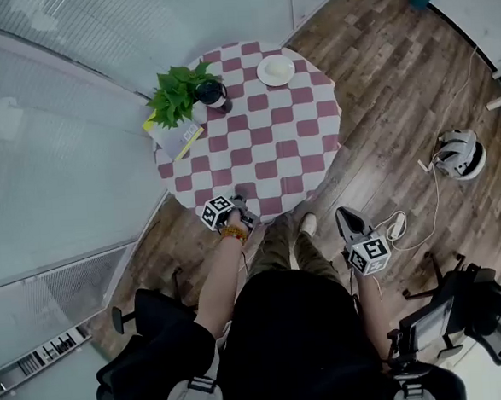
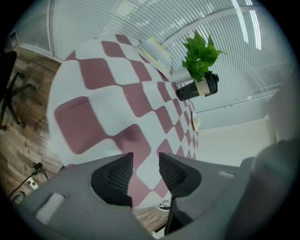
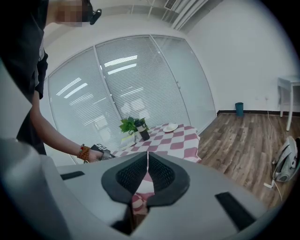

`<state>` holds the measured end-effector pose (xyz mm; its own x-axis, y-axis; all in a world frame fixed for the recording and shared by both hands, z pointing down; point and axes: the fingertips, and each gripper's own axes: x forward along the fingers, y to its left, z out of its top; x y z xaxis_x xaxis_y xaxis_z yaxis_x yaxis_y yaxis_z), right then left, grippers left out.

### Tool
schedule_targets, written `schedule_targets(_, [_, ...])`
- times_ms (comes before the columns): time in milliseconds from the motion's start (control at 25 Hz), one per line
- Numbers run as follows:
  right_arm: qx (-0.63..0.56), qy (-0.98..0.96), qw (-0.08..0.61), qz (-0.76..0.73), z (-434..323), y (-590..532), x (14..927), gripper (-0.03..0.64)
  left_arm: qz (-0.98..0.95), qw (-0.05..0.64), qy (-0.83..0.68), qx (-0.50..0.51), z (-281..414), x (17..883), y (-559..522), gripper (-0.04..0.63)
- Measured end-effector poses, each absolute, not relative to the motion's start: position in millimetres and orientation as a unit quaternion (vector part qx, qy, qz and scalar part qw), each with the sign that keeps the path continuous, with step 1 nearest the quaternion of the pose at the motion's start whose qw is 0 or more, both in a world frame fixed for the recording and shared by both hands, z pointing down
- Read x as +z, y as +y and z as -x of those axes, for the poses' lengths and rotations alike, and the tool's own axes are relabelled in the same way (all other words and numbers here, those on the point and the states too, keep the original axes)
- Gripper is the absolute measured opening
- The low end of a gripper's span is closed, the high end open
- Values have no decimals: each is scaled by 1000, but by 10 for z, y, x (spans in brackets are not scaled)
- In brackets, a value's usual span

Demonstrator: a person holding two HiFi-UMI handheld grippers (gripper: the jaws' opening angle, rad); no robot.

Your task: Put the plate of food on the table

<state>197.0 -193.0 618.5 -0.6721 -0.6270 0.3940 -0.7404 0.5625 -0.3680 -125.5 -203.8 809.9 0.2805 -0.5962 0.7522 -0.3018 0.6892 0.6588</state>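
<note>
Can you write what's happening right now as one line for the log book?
plate: on table, far side | left gripper: open, empty, at near table edge | right gripper: shut, empty, over floor

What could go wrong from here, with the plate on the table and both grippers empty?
1. Left gripper, open at the tablecloth's near edge, might snag it and drag the plate, which sits near the far rim.
2. The white cable on the floor lies close to the person's feet: possible trip.

Contents of the far plate (image 1: 276, 70): too small for any certainty.
</note>
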Motion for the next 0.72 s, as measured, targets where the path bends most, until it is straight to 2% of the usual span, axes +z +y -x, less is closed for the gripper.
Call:
schedule_targets(160, [279,-878,132,-366,-1892,-1803,6491,14,-351,707,-605,-103,1443,8077,-1342,156])
schedule_targets(280, [283,-875,139,-368,-1974,-1732,6551,14,-383,702,-599,-43,1320,8126,-990,156])
schedule_targets(480, [250,-900,129,-332,-1703,-1986,6385,14,-467,652,-594,70,1277,8109,-618,156])
schedule_targets(720, [213,-925,123,-290,-1139,-2071,6100,14,-583,548,-592,89,1421,7630,-899,156])
